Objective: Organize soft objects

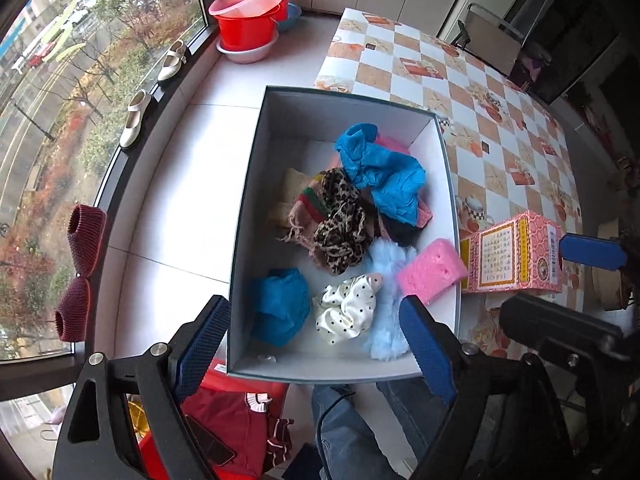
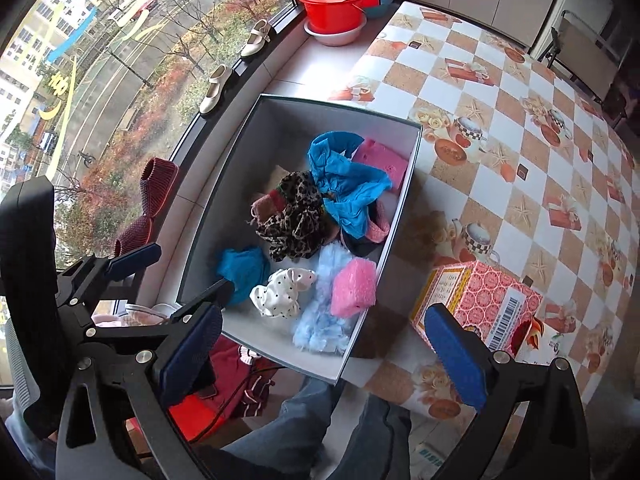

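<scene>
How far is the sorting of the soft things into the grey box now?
Done: the grey box already holds the blue cloths, leopard scarf, dotted scrunchie, fluffy blue piece and pink sponge. In hand: nothing; the left claw and right claw are open and empty. Left: no loose soft item shows on the table.

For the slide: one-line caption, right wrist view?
Open right gripper above a grey box of soft items: blue cloths, leopard scarf, pink sponge.
</scene>
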{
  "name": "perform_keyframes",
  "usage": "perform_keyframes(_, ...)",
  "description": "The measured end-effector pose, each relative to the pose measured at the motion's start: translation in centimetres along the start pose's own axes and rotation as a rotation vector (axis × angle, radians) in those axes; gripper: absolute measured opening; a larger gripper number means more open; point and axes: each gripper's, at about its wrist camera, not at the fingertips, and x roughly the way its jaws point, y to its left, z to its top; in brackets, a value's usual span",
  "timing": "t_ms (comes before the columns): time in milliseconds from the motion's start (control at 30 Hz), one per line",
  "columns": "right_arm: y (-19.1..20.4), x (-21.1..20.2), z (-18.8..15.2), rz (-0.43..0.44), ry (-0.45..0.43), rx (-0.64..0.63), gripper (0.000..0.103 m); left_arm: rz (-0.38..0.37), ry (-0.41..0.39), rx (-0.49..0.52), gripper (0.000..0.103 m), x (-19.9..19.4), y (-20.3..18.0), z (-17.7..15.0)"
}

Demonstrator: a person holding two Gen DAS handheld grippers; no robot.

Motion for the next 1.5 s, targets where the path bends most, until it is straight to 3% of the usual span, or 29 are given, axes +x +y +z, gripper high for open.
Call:
perform_keyframes(667,1.1,-0.6,-1.4,-0.016,-0.008,-0.006,0.102,0.035,0.008,0.028,0.089,-1.0,0.2,-1.8)
perform_keyframes(1500,1.5,-0.2,-2.1,-0.03,-0.001,0.017,0.102,0.036,0.065,0.147,0.089,0.1,-0.7,-2.3)
